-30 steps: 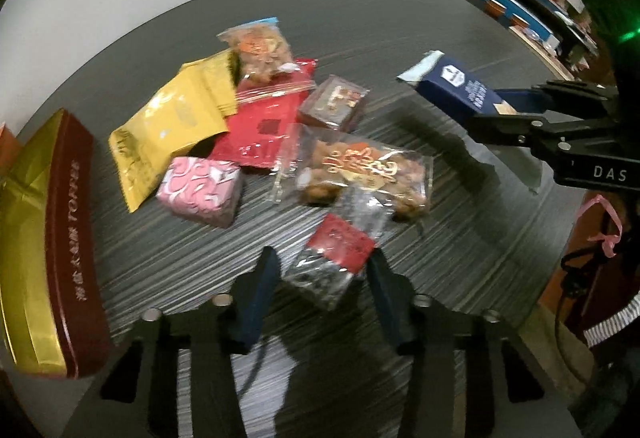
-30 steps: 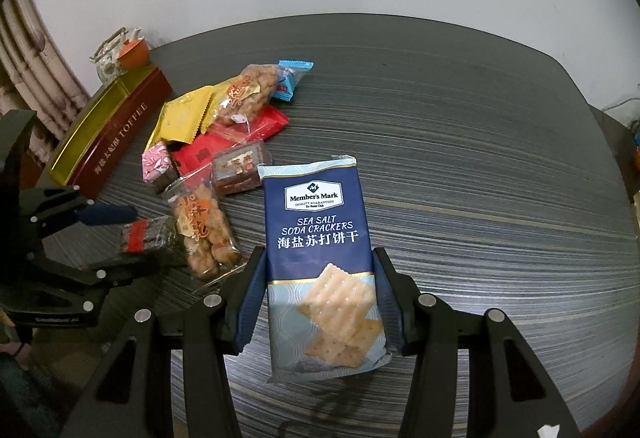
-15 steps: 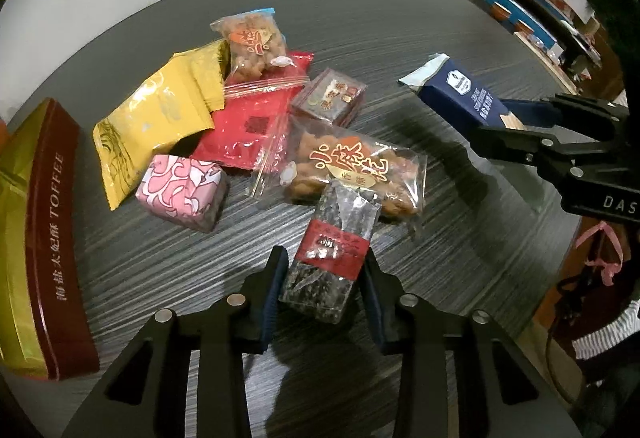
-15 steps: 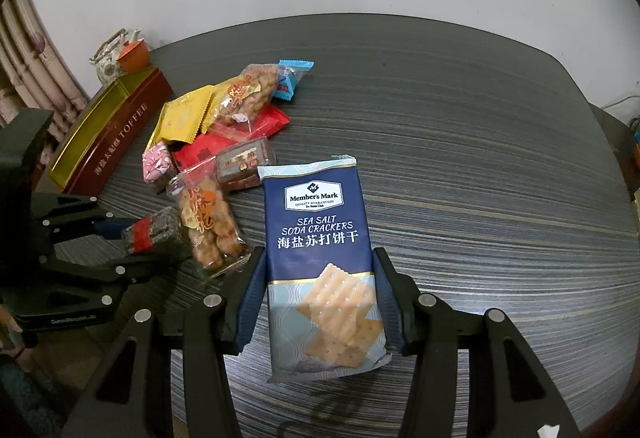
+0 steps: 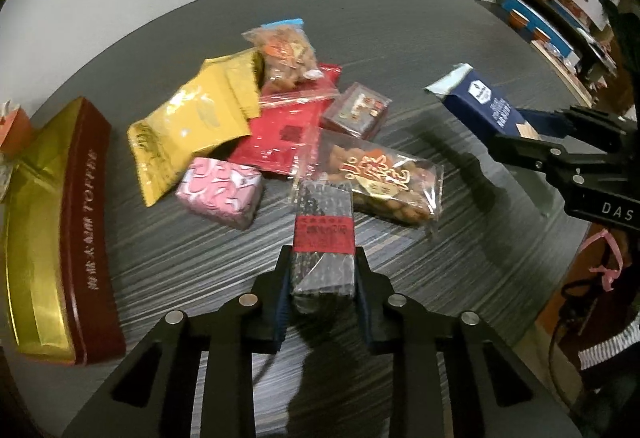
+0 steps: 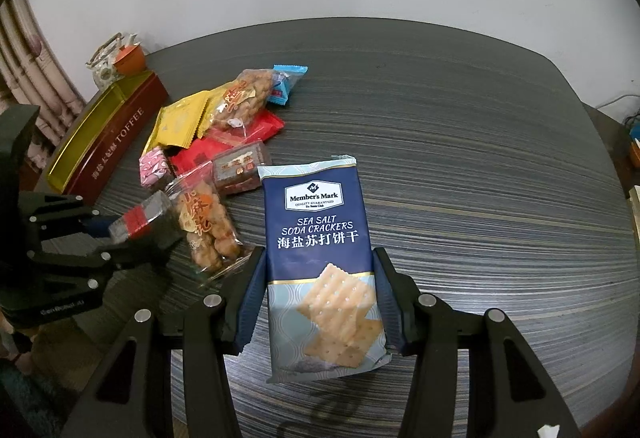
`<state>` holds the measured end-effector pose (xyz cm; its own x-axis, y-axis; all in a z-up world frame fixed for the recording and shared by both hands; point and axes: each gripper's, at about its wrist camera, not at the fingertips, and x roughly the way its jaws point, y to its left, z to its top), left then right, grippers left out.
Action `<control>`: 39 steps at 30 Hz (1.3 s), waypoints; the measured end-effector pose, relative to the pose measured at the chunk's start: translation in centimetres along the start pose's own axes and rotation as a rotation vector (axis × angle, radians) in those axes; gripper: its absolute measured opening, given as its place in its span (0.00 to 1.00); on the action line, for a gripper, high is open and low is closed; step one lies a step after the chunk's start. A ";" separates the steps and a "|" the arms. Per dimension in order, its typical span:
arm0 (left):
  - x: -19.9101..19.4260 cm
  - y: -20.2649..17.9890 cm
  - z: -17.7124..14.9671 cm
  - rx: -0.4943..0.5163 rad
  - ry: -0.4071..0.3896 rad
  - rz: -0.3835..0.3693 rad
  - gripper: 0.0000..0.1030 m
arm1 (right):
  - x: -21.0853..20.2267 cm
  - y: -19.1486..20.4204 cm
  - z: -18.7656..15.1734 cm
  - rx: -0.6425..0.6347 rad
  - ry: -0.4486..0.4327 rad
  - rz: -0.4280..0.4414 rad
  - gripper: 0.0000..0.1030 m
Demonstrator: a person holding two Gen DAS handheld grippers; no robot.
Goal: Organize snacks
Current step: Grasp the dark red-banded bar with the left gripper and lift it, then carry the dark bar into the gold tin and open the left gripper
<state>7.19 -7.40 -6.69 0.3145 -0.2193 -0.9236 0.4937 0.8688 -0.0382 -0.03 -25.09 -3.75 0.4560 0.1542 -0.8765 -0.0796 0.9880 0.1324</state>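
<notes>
Dark, red-banded, the small packet [image 5: 323, 238] sits between the jaws of the left tongs [image 5: 322, 270], which have just been closing and now pinch its near end, its long axis running straight out along the fingers toward the snack pile [image 5: 276, 126]. The packet's far end appears lifted just over the clear peanut bag [image 5: 380, 182] on the counter [image 6: 480, 158]; I cannot tell whether the two touch. Right tongs [image 6: 320, 298] are clenched on the blue cracker pack [image 6: 320, 238], also lengthwise along the fingers, raised off the counter to the right of the pile. The open gold toffee tin [image 5: 52, 222] lies at the left edge, its long side facing the pile, and looks like the place for the snacks. It is on the left tongs' side, well apart from the right, so the left hand is the nearer one. My judgement: the packet should swing left and turn so its length matches the tin's before release.
</notes>
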 end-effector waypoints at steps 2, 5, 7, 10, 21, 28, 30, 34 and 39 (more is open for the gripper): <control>-0.3 0.3 -0.1 -0.013 -0.003 -0.002 0.27 | -0.1 0.0 0.1 0.001 -0.003 -0.006 0.47; -1.1 1.0 -0.3 -0.026 -0.017 0.008 0.27 | -0.2 0.1 0.1 0.006 -0.008 -0.012 0.47; -1.5 1.2 -0.2 -0.034 -0.023 0.009 0.27 | -0.3 0.1 0.1 0.008 -0.012 -0.018 0.47; -2.4 1.9 -0.2 -0.045 -0.042 0.012 0.27 | -0.6 0.2 0.2 0.011 -0.017 -0.028 0.47; -6.1 7.7 0.2 -0.179 -0.128 0.093 0.27 | -1.4 0.2 0.4 0.030 -0.048 -0.060 0.47; -7.6 14.7 -1.0 -0.324 -0.148 0.184 0.27 | -1.9 0.4 0.8 0.045 -0.065 -0.079 0.47; -7.9 16.9 -1.7 -0.357 -0.149 0.219 0.27 | -2.0 0.6 0.8 0.047 -0.065 -0.078 0.47; -7.9 20.0 -3.4 -0.411 -0.146 0.261 0.27 | -2.1 1.3 1.1 0.048 -0.073 -0.088 0.47; -7.0 23.6 -5.2 -0.481 -0.131 0.281 0.27 | -2.0 2.6 1.9 0.048 -0.078 -0.097 0.47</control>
<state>12.41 16.95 -3.08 0.4932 0.0231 -0.8696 -0.0389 0.9992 0.0045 0.49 -22.79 -0.80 0.5275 0.0568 -0.8476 0.0097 0.9973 0.0729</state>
